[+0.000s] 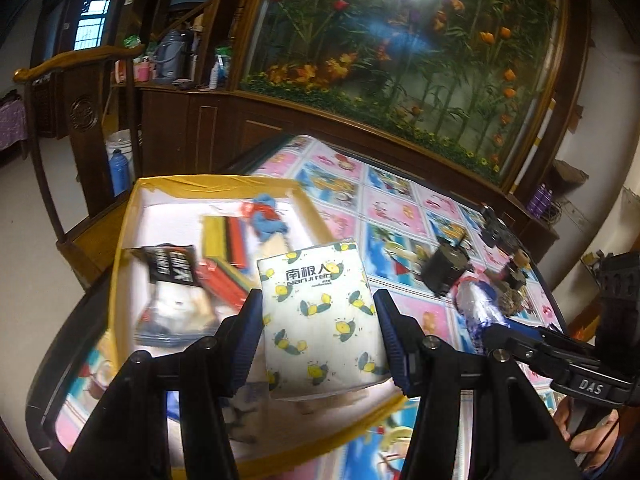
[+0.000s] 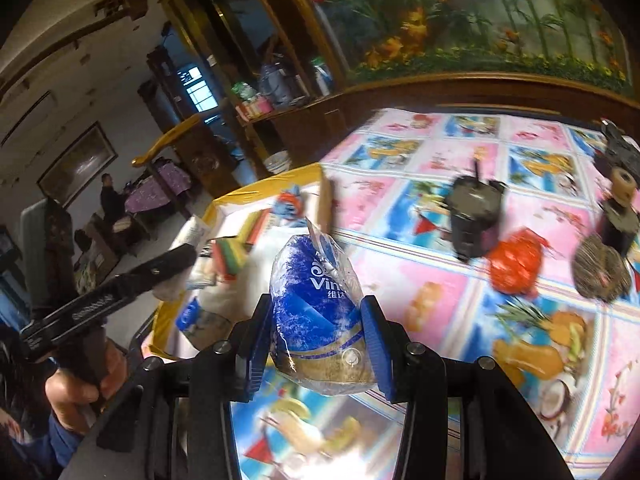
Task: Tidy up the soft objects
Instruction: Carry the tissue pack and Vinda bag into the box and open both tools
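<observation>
My left gripper [image 1: 318,300] is shut on a white tissue pack with a lemon print [image 1: 320,316], held over the right side of the yellow-edged cardboard box [image 1: 172,182]. Inside the box lie striped sponges [image 1: 224,240], a blue cloth toy [image 1: 266,212] and a black-labelled bag [image 1: 172,268]. My right gripper [image 2: 316,312] is shut on a blue and white plastic-wrapped tissue pack [image 2: 316,304], above the table just right of the box [image 2: 240,194]. From the left wrist view, the right gripper's arm [image 1: 560,356] and its blue pack [image 1: 480,308] show at the right.
The table wears a pink and blue picture cloth [image 2: 520,320]. On it stand a black container [image 2: 474,216], an orange bag [image 2: 516,264], a round brown scrubber [image 2: 600,272] and dark spools [image 2: 620,188]. A wooden chair [image 1: 80,80] stands left of the box; a flower mural cabinet [image 1: 400,60] lies behind.
</observation>
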Available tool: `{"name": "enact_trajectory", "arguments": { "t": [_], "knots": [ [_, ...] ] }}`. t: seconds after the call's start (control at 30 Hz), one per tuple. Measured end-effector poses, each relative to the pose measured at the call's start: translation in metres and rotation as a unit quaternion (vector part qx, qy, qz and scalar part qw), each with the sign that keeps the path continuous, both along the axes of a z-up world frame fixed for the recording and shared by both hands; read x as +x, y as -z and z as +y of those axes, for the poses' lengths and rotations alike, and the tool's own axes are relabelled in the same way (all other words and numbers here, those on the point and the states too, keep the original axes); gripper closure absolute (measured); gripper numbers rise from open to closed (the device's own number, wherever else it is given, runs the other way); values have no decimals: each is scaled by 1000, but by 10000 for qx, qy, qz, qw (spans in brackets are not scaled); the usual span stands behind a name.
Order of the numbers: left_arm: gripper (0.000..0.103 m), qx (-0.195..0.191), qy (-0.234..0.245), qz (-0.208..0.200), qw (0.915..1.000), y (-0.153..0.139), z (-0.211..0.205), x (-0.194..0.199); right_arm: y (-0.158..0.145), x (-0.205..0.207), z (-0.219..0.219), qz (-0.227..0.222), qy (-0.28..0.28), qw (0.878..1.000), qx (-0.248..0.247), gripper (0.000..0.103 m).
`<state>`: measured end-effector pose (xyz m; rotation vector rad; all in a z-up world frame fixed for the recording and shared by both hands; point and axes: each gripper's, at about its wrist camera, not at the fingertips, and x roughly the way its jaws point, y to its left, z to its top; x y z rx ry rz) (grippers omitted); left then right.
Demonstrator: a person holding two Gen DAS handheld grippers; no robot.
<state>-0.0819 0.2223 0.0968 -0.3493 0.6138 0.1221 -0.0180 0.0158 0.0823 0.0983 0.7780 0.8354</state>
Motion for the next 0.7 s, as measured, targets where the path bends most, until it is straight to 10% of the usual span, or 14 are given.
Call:
{"name": "enact_trajectory", "arguments": {
  "t": [0.7],
  "knots": [
    [49,-213,-601,527,9966,27,100,42,31,57,153,689,-326,9961,-442,55]
  ]
}}
